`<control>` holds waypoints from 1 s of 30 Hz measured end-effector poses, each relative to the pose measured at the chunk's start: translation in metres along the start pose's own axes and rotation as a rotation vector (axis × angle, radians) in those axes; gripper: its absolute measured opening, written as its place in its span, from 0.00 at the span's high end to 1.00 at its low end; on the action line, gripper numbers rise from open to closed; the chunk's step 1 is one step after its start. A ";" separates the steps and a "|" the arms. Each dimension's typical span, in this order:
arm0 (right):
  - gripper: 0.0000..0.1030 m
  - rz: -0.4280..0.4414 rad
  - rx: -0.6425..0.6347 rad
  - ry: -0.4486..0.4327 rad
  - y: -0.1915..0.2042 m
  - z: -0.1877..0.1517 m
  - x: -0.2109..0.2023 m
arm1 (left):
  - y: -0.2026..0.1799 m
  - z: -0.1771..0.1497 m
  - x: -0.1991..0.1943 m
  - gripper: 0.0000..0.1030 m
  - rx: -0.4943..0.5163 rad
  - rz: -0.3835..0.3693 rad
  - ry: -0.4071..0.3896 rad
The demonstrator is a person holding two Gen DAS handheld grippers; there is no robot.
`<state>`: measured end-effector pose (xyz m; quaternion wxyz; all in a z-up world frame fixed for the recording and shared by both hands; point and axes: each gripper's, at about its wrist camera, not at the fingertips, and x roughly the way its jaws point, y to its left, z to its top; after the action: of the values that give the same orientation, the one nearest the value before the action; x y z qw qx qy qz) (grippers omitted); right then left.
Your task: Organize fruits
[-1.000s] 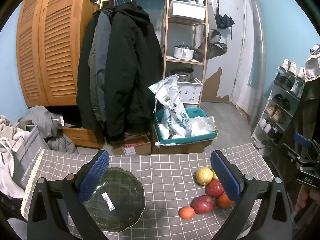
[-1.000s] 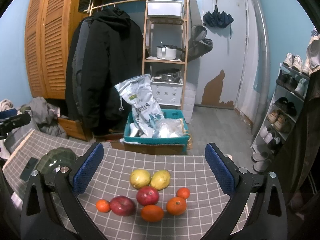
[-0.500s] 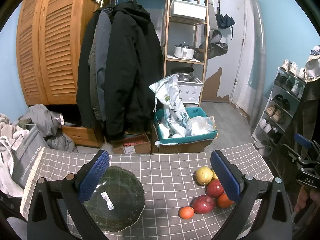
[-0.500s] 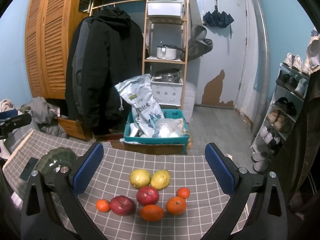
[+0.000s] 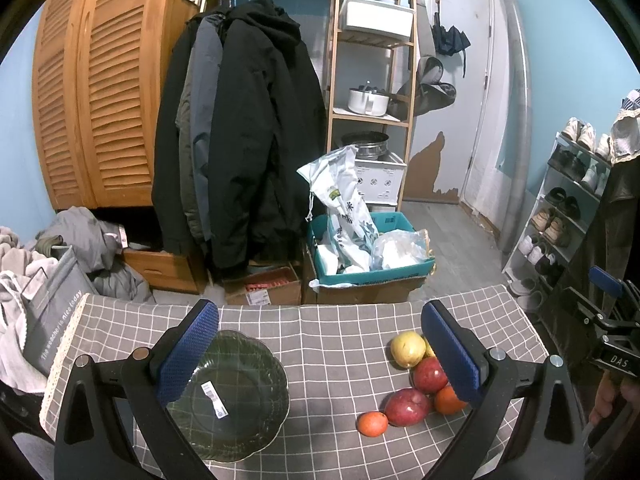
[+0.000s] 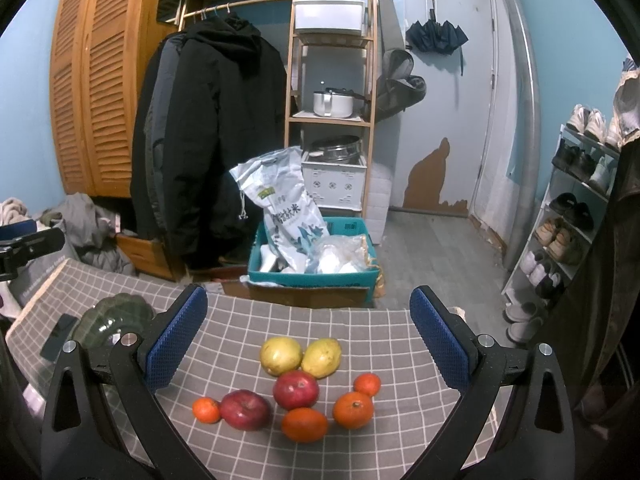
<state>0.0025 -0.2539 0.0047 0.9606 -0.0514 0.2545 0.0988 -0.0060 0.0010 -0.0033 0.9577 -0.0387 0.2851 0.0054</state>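
Overhead, left gripper (image 5: 320, 354) and right gripper (image 6: 308, 338) both wide open, empty, above the fruits (image 6: 296, 390).

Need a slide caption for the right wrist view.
Open right gripper above eight fruits on a checked tablecloth; green plate at left.

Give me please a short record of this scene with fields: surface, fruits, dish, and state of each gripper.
surface: table with grey checked cloth
fruits: two yellow fruits, two red apples, four oranges, clustered on the cloth
dish: dark green glass plate, holds no fruit, sticker on it, left of the fruits
left gripper: open, holds nothing
right gripper: open, holds nothing, above the fruits
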 end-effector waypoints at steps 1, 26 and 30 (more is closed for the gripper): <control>0.04 0.000 0.000 0.000 0.000 0.000 0.000 | 0.000 0.000 0.000 0.01 0.000 0.000 0.000; 0.04 -0.006 -0.001 0.006 0.003 0.005 -0.002 | -0.002 -0.008 0.005 0.01 0.002 -0.001 0.012; 0.04 -0.009 0.008 0.024 0.003 -0.007 0.003 | -0.005 -0.013 0.011 0.01 0.008 -0.006 0.037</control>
<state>0.0014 -0.2514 -0.0027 0.9581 -0.0498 0.2664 0.0927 -0.0033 -0.0048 -0.0195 0.9525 -0.0358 0.3025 0.0009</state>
